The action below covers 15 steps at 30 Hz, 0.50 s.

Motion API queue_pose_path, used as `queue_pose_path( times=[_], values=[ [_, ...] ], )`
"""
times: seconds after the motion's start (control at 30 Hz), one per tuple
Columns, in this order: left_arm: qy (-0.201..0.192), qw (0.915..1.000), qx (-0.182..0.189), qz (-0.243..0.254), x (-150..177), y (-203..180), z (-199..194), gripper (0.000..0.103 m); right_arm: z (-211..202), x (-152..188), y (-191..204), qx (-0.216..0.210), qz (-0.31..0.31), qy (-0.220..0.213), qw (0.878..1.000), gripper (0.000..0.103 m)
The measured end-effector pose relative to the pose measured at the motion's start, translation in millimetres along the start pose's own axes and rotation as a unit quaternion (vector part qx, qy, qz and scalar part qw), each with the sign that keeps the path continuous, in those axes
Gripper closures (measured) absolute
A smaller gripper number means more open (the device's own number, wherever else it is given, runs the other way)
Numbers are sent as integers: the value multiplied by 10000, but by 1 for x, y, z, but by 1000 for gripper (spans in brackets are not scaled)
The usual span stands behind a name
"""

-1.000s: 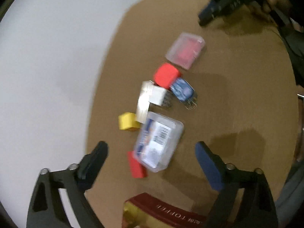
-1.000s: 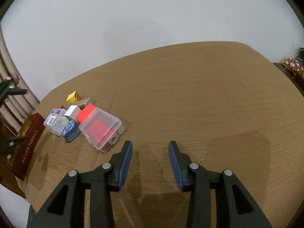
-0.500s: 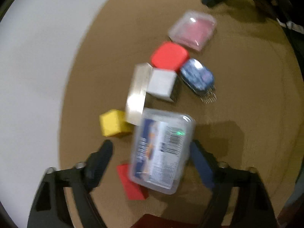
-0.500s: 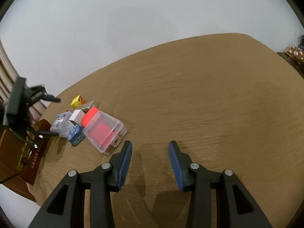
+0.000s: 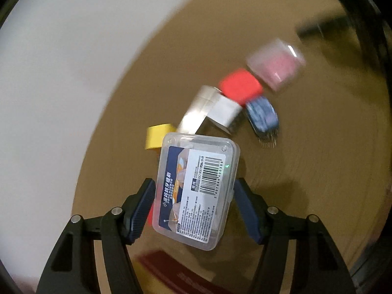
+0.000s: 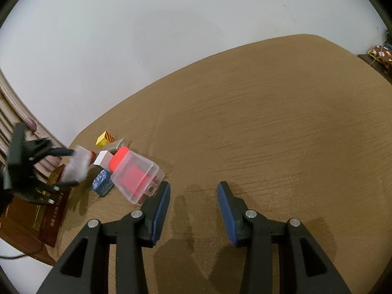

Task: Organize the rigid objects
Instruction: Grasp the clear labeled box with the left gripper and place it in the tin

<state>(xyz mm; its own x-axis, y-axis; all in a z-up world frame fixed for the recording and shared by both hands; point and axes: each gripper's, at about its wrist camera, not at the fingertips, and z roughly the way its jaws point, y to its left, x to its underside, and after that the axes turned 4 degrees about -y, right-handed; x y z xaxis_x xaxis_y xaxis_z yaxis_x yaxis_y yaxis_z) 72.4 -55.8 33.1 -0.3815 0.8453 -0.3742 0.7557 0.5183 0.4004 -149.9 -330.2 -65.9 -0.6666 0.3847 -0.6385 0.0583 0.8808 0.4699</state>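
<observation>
Brown table [image 6: 281,112]: left claw [image 5: 193,203] clamped across labelled box [image 5: 196,191], long axis running away, seemingly lifted off pile; right claw [image 6: 193,210] half-open, empty, farther off.

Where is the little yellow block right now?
The yellow block sits at the far end of the pile near the table's edge, next to the silver box. In the left wrist view it peeks out behind the clear labelled case.
</observation>
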Motion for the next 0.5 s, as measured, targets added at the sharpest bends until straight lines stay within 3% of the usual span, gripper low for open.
queue_pose_path(
  times=[0.07,0.17,0.37,0.43,0.5],
  values=[
    [-54,9978,-265,-612,7,11,-25,41,-1,1,1,52,-58,-6,10000,62],
    [50,9870,-543,-1509,32,37,-65,41,-2,1,4,95,-111,-8,9999,62],
    [964,9477,-1120,-2830,112,77,-99,41,-2,0,4,116,-124,-10,9999,62],
    [1208,9311,-1042,-3280,146,84,-90,41,-2,0,5,147,-157,-10,9998,62],
    [1287,9199,-977,-3572,163,84,-83,41,-1,0,6,150,-161,-9,9998,62]
  ],
)
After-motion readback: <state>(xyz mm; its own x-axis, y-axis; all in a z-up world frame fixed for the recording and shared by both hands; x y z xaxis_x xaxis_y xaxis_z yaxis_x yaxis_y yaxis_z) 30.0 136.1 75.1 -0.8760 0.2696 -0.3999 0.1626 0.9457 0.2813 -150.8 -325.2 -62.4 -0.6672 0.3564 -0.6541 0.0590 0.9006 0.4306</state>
